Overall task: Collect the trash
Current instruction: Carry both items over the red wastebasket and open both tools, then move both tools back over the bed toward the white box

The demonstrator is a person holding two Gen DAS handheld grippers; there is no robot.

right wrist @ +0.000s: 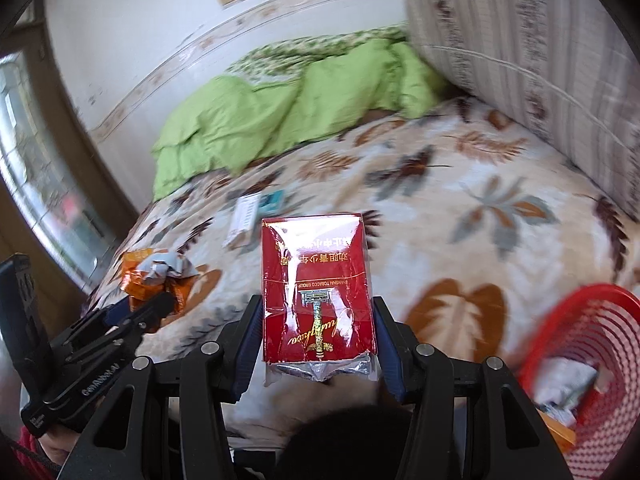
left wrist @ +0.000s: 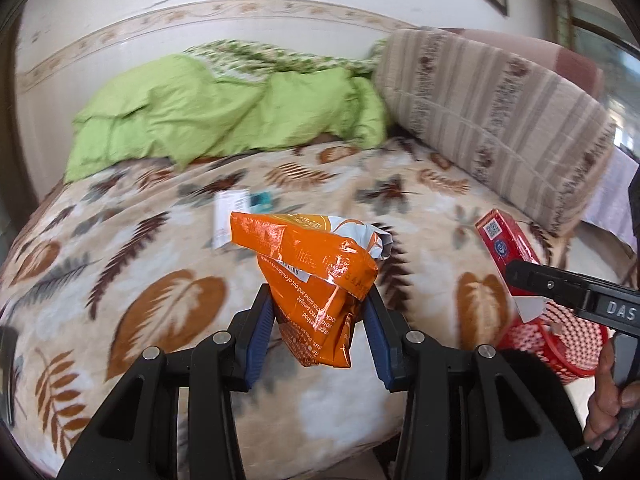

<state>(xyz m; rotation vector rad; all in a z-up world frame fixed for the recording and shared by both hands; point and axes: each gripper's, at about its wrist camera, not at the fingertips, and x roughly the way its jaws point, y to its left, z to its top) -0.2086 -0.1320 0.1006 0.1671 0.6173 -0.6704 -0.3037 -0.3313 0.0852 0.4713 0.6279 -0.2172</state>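
Left gripper [left wrist: 318, 312]: jaws clamped on the orange snack wrapper [left wrist: 316, 264], blue pads [left wrist: 262, 332] pressing its crumpled lower half; the wrapper stands up above the bed (print upside down).
Right gripper [right wrist: 318, 328]: jaws clamped on the red cigarette pack [right wrist: 318, 288] by its two side edges; torn silver foil shows at the pack's near end.
Red basket [right wrist: 600, 360]: at 4 o'clock in the right wrist view, off the bed's edge, with scraps of paper already inside.
Bed [left wrist: 140, 280]: leaf-patterned blanket; a white slip [left wrist: 228, 216] and a small teal packet [left wrist: 262, 200] lie just beside each other at 12 o'clock from the wrapper.
Bedding: green quilt [left wrist: 208, 108] at 11 o'clock by the wall, striped cushion [left wrist: 492, 116] at 2 o'clock.
Hand [left wrist: 612, 392]: grips the right tool's handle, at 4 o'clock.
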